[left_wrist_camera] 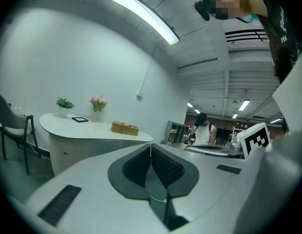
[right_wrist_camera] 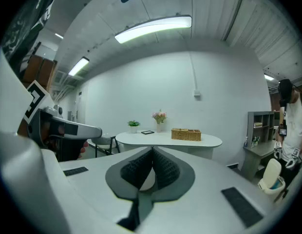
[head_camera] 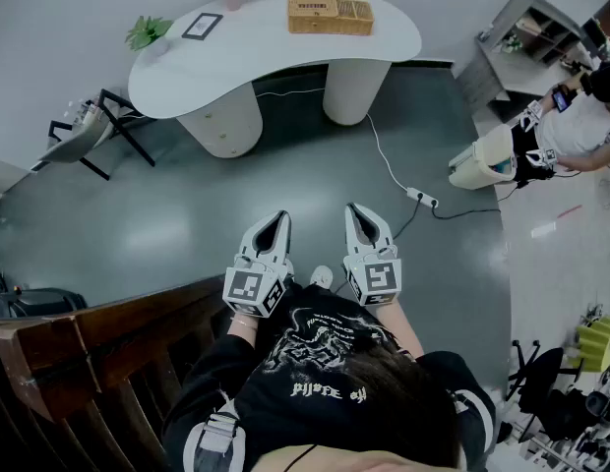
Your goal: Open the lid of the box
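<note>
Standoff: rectangular tan wicker box [head_camera: 330, 16] on the white kidney-shaped table [head_camera: 384, 37], untouched.
Head view: table stands on a dark grey floor [head_camera: 187, 214], box toward its far edge, with a small potted green plant [head_camera: 148, 32] and black picture frame [head_camera: 202, 26] at the other end; left gripper [head_camera: 274, 224] and right gripper [head_camera: 358, 214] held side by side near the person's chest, roughly level, aimed at the table, well apart from it. Left gripper view: ribbed pads pressed together, nothing between them, box ahead and a bit left. Right gripper view: same deal, jaws closed on nothing, box straight ahead on the tabletop.
</note>
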### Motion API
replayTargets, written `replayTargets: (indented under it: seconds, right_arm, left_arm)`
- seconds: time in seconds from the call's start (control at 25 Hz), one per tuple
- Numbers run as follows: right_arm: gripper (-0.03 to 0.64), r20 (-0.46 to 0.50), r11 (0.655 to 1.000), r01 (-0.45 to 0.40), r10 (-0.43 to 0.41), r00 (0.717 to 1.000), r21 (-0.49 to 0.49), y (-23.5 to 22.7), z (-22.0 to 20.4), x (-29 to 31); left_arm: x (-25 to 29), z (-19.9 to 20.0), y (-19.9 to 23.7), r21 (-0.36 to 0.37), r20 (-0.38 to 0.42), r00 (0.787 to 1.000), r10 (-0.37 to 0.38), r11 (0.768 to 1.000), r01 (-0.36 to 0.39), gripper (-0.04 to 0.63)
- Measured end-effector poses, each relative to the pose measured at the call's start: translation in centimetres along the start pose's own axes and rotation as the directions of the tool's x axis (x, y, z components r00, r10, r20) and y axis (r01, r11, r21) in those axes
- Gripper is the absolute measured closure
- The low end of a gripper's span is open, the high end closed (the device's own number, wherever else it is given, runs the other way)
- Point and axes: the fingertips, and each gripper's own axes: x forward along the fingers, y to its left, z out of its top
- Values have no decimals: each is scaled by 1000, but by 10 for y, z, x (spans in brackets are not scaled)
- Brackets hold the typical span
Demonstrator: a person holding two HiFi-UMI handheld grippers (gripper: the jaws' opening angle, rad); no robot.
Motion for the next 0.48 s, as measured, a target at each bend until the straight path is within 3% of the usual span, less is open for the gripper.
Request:
replayTargets:
  seconds: [0.32, 0.48]
  right_arm:
    - [592, 22, 999, -14, 15, 1000, -53, 5, 5, -7]
    - [591, 42, 1000, -4, 5, 999, -21, -3, 2, -6]
  left_arm:
    - [-7, -5, 5, -7, 32, 999, 35, 999, -35, 569]
    - [-10, -11, 7, -27, 35, 998, 51, 998, -51, 569]
